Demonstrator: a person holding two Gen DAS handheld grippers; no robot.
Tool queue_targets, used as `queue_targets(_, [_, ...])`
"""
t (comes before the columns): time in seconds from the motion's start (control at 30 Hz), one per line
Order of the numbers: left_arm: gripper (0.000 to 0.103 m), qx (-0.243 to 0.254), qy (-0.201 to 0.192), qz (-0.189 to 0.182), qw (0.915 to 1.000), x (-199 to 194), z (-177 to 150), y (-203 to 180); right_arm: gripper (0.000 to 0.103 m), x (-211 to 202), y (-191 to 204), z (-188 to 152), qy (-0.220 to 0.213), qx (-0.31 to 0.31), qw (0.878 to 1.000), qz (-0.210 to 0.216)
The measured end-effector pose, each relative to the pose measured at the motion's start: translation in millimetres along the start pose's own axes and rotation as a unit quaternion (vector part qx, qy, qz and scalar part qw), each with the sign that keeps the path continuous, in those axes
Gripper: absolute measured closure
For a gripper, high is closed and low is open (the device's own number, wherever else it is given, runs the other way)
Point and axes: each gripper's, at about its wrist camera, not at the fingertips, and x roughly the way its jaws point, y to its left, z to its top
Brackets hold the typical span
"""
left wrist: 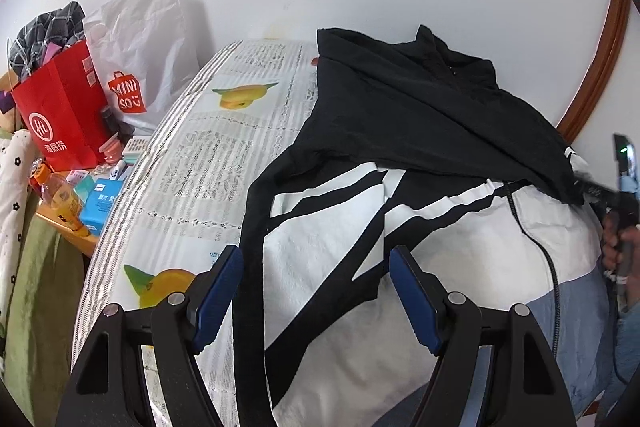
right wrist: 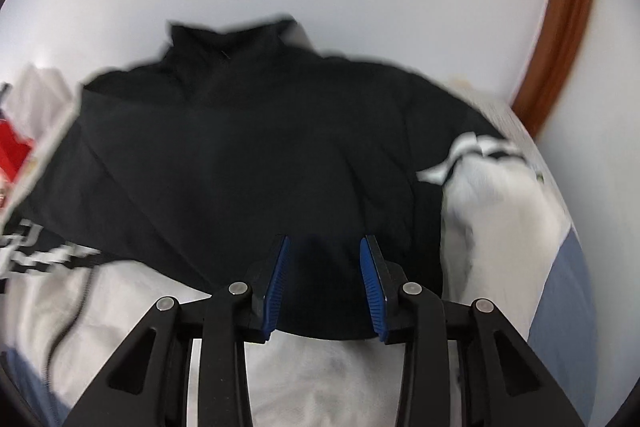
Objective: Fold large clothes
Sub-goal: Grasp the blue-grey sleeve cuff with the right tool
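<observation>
A large black, white and pale-blue jacket point(left wrist: 420, 107) lies spread on the bed sheet point(left wrist: 208, 155), with its black upper part folded down over the white body. My left gripper point(left wrist: 316, 255) hangs open above the white panel, and a black strip of the jacket runs between its fingers without touching them. In the right wrist view the jacket point(right wrist: 260, 147) is blurred. My right gripper point(right wrist: 325, 241) stands partly open at the black fold's lower edge; black cloth lies between the pads, which do not press on it. A person's hand point(left wrist: 616, 243) holds that gripper at the far right.
A thin black cord point(left wrist: 536, 243) trails over the white cloth. Left of the bed, a cluttered side table holds a red paper bag point(left wrist: 60, 119), a white shopping bag point(left wrist: 136, 39) and an orange bottle point(left wrist: 60, 199). A white wall and a brown wooden frame point(left wrist: 600, 67) stand behind.
</observation>
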Motion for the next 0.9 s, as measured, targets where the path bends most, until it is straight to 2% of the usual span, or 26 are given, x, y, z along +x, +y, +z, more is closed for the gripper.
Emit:
queue_targets(0.13, [0.029,-0.007,-0.016,0.005,0.9998,-12.6,-1.7,1.4,0.067,-3.7,1.1,-3.6,0.019,0.02,1.0,-0.001])
queue_targets(0.23, [0.029,-0.016,-0.027,0.01,0.9995,-22.9,-4.6,5.0,0.066,-38.6,4.4,-7.7,-0.013,0.026,0.999,0.021])
queue_targets(0.33, [0.029,-0.018,-0.03,0.009,0.9993,-31.4,-7.6,6.3,0.066,-74.1,8.8,-18.6,-0.04,0.012,0.999,0.025])
queue_targets(0.5, [0.029,-0.013,-0.038,0.003,0.9992,-47.8,-14.1,3.8,0.065,-122.2,0.5,-48.1,-0.07,-0.004,0.998,-0.004])
queue_targets(0.57, [0.029,-0.007,-0.032,-0.011,0.9994,-51.7,-16.5,-0.3,0.064,-136.4,-15.9,-62.8,-0.076,0.01,0.997,-0.024])
queue_targets(0.63, [0.029,-0.008,-0.031,-0.022,0.9992,-56.2,-19.2,-4.6,0.064,-148.0,-34.9,-77.7,-0.069,0.028,0.997,-0.02])
queue_targets(0.7, [0.029,-0.003,-0.032,-0.026,0.9991,-60.1,-21.2,-10.6,0.056,-156.6,-55.8,-95.2,-0.066,0.048,0.996,-0.023])
queue_targets(0.77, [0.028,0.005,-0.034,-0.026,0.9991,-62.6,-22.0,-18.0,0.046,-160.5,-77.4,-115.4,-0.061,0.061,0.995,-0.042])
queue_targets(0.9, [0.025,0.003,-0.036,-0.036,0.9987,-64.1,-23.0,-26.9,0.035,-163.8,-119.1,-150.6,-0.045,0.086,0.992,-0.08])
